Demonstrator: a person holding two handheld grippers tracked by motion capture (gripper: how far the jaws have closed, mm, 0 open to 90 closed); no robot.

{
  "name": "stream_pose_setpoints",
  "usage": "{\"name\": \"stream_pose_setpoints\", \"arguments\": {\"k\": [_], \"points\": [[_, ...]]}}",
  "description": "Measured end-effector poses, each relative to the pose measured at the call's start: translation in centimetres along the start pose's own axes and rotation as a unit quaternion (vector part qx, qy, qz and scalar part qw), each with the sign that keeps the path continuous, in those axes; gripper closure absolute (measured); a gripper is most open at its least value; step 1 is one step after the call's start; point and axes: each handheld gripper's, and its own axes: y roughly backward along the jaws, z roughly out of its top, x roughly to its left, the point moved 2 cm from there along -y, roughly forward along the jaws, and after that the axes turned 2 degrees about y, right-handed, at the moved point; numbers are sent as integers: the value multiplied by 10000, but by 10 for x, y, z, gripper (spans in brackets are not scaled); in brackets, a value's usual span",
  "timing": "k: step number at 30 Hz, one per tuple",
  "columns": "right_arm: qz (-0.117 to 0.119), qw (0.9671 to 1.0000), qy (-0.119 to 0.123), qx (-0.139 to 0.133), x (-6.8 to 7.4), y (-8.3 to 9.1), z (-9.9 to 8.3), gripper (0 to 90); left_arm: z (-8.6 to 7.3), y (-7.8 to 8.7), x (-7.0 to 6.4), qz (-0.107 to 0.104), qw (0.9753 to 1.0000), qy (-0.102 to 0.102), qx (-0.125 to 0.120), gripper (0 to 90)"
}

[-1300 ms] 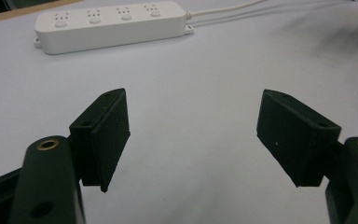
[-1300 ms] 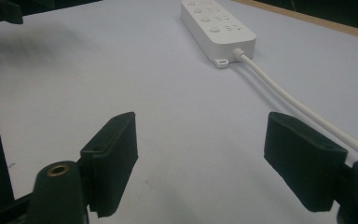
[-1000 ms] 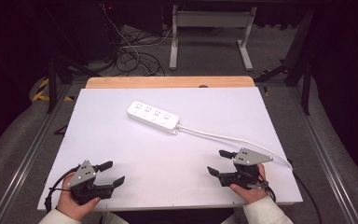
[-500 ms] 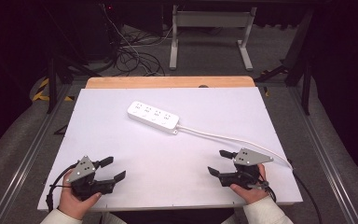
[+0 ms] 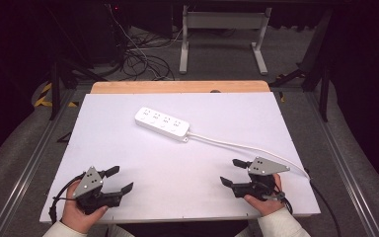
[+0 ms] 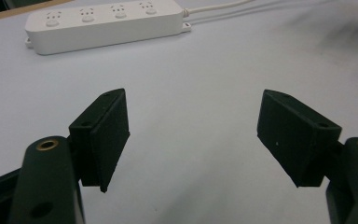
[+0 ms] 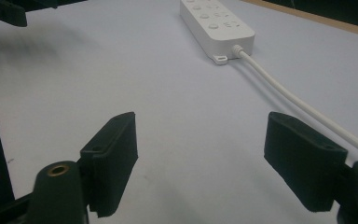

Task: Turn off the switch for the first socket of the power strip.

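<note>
1. Down at the near edge, the left gripper (image 5: 118,179) and the right gripper (image 5: 232,172) both gape wide, holding nothing, with bare surface between them and the strip.
2. White table (image 5: 128,148) tops a wooden board (image 5: 177,87); cables (image 5: 138,59) tangle on the floor beyond.
3. Power strip (image 5: 162,123) lies mid-table, slanting far-left to near-right, its cord (image 5: 246,146) trailing toward the right gripper.

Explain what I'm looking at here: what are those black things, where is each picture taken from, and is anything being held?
A person holds hand tools, one per hand: the left tongs and the right tongs. The high view looks down from above the person's side of the white table. The other two pictures come from cameras riding on each tool, looking along its own black jaws, which stand wide apart with nothing between them. On the table lies a white power strip with its cord running toward the right side. Nothing is held.
</note>
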Motion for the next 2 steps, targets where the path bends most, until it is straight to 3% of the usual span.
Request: {"name": "stream_pose_setpoints", "arguments": {"k": [2], "points": [[-14, 10000, 0, 7, 0, 1, 0, 262, 0, 1, 1, -41, 10000, 86, -29, 251]]}}
